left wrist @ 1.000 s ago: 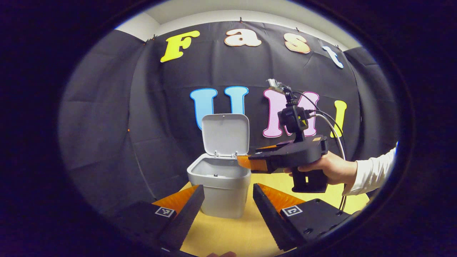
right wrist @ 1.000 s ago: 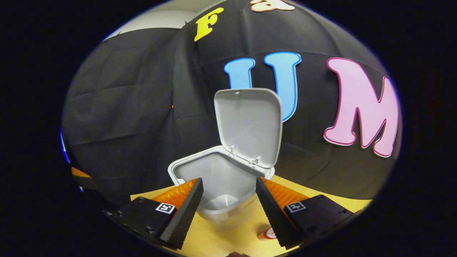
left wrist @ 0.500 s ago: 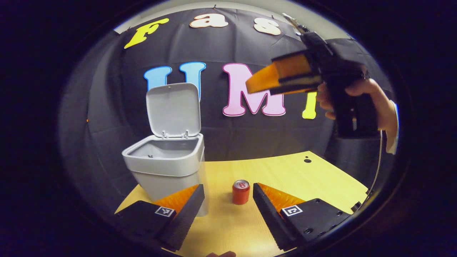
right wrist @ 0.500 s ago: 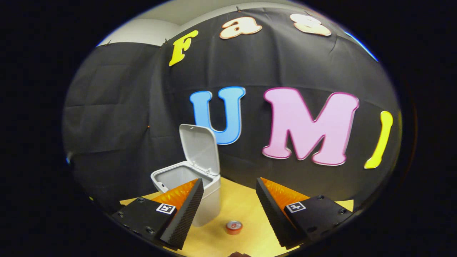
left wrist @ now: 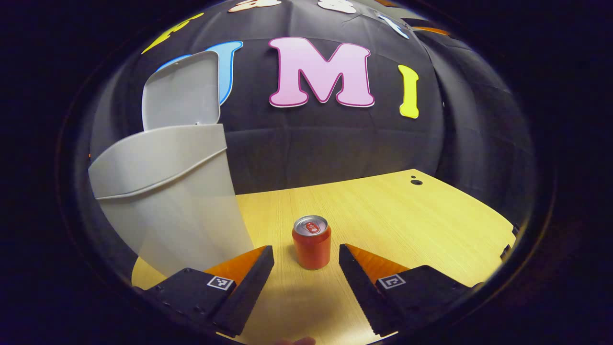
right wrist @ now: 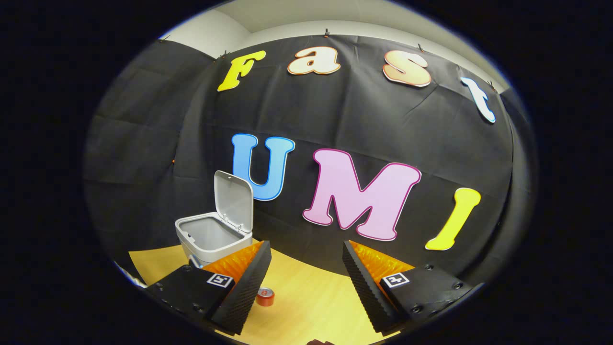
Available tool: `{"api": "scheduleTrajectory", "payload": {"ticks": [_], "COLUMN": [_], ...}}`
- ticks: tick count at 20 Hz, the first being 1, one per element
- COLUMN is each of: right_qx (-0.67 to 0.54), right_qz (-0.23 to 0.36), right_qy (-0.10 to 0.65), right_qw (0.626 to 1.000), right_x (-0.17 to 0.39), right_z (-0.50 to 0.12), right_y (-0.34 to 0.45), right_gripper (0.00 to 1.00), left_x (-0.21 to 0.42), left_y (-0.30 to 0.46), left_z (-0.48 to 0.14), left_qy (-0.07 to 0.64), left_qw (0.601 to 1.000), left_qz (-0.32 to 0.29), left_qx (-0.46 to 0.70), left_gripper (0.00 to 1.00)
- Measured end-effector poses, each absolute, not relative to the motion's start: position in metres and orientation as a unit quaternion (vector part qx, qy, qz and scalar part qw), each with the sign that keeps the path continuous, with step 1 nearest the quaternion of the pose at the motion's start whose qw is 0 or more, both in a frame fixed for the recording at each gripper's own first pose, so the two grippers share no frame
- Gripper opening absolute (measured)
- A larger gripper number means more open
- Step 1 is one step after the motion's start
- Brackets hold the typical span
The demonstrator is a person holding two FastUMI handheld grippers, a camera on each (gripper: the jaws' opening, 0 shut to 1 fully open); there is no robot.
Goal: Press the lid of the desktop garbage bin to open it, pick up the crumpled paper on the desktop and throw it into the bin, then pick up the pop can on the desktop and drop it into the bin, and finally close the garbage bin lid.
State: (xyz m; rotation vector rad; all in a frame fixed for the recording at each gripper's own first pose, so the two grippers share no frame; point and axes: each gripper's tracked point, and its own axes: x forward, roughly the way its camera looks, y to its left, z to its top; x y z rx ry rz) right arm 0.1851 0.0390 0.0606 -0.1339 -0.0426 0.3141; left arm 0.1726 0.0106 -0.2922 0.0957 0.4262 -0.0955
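A red pop can [left wrist: 312,242] stands upright on the wooden desktop [left wrist: 392,215], just ahead of my open left gripper [left wrist: 306,256] and centred on the gap between its fingers. The grey garbage bin [left wrist: 167,191] rises close at the left of the left gripper view, its lid [left wrist: 182,91] tipped up. In the right gripper view the bin [right wrist: 210,237] sits farther off at the left with its lid [right wrist: 233,200] up, and the can [right wrist: 265,296] shows small beside one finger. My right gripper [right wrist: 306,268] is open, held high above the desk with nothing between its fingers.
The black cloth wall [left wrist: 335,139] closes the desk's far side right behind the bin. A small dark hole [left wrist: 416,182] marks the desktop near its far right corner. The desk's right edge [left wrist: 507,230] runs close by.
My left gripper has dropped and moved closer to the can, which now looks larger, with the bin looming at the left. My right gripper has pulled back and away from the bin.
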Motion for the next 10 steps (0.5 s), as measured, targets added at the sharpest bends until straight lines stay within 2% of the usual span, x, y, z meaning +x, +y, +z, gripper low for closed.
{"api": "scheduleTrajectory", "payload": {"ticks": [10], "right_qx": [-0.079], "right_qz": [0.102], "right_qy": [0.001], "right_qw": [0.992], "right_x": [0.196], "right_z": [0.048], "right_y": [0.009], "right_gripper": [0.97], "left_x": [0.235], "left_y": [-0.008], "left_z": [-0.368], "left_qy": [0.251], "left_qw": [0.963], "left_qz": [-0.071], "left_qx": [0.07], "left_gripper": [0.94]}}
